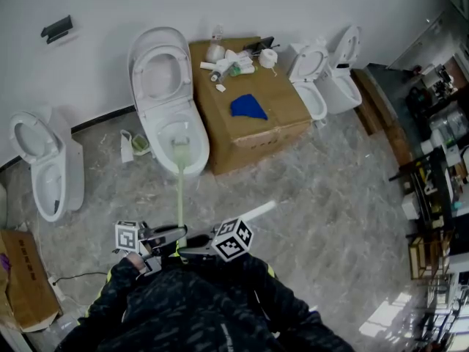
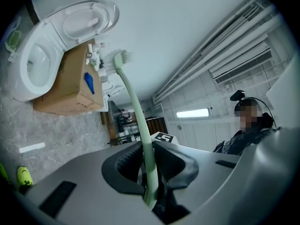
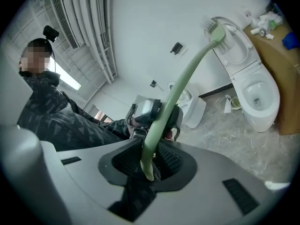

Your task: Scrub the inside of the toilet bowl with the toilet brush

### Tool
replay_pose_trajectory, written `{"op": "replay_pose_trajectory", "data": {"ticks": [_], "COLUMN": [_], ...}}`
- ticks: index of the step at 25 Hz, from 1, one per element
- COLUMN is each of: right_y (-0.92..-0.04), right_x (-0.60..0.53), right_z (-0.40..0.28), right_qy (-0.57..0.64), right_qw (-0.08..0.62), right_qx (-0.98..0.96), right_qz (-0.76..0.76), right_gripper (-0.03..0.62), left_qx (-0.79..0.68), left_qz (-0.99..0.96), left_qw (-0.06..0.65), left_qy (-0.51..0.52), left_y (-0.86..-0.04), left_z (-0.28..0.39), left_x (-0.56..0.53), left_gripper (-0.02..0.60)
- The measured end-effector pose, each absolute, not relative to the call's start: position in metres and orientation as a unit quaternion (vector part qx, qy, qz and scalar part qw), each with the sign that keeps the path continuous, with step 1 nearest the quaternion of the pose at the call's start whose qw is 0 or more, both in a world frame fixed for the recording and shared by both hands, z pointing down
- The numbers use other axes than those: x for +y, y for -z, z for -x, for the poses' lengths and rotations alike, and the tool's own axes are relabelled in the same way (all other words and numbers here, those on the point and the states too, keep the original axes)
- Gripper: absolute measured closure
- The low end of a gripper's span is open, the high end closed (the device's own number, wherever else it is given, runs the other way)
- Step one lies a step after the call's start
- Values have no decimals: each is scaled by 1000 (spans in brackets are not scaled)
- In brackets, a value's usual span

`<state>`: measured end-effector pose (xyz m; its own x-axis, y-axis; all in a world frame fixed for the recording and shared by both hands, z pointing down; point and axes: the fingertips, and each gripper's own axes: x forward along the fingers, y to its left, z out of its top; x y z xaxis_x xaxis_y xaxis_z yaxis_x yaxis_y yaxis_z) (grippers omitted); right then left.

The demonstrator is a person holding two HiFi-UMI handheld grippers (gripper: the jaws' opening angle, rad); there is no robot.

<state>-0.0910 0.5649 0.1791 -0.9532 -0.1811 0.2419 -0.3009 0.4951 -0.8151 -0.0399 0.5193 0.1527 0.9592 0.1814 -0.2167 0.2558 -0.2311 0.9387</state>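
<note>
A pale green toilet brush (image 1: 179, 191) (image 2: 135, 104) (image 3: 182, 81) with a long, thin, slightly bowed handle is seen stretched out above the floor (image 1: 315, 196). Its near end is clamped between the jaws of both the left tongs (image 1: 173, 235) (image 2: 145, 159) and the right tongs (image 1: 192, 249) (image 3: 149, 159), which meet there from opposite sides. The small flat bristled head is held over the front of the white toilet bowl (image 1: 199, 147) (image 2: 18, 81) (image 3: 272, 102); whether it touches the porcelain cannot be told. The bowl is stood on the floor at the edge along the wall (image 1: 102, 2), with its lid (image 1: 160, 64) raised upright and its opening uncovered.
</note>
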Motion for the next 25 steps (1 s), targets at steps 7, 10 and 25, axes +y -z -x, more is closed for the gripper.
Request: {"op": "replay_pose_trajectory", "data": {"ticks": [7,10,25], "right_y": [-179,-180,-197], "right_x": [557,552,508], "right_z": [98,101,77], "right_qy": [-500,-508,-533], "right_qw": [49,39,66], "right_qx": [-855,-850,-836], "right_qz": [-131,-131,-117], "right_gripper": [505,505,505], "left_qx": [148,153,131], "left_qz": [-784,-782,-777], "left_qw": [602,603,615], "left_qy": [42,49,39], "left_y": [-154,-156,-173], "left_z": [48,50,26], "left_x": [510,506,460], "left_gripper": [509,508,503]}}
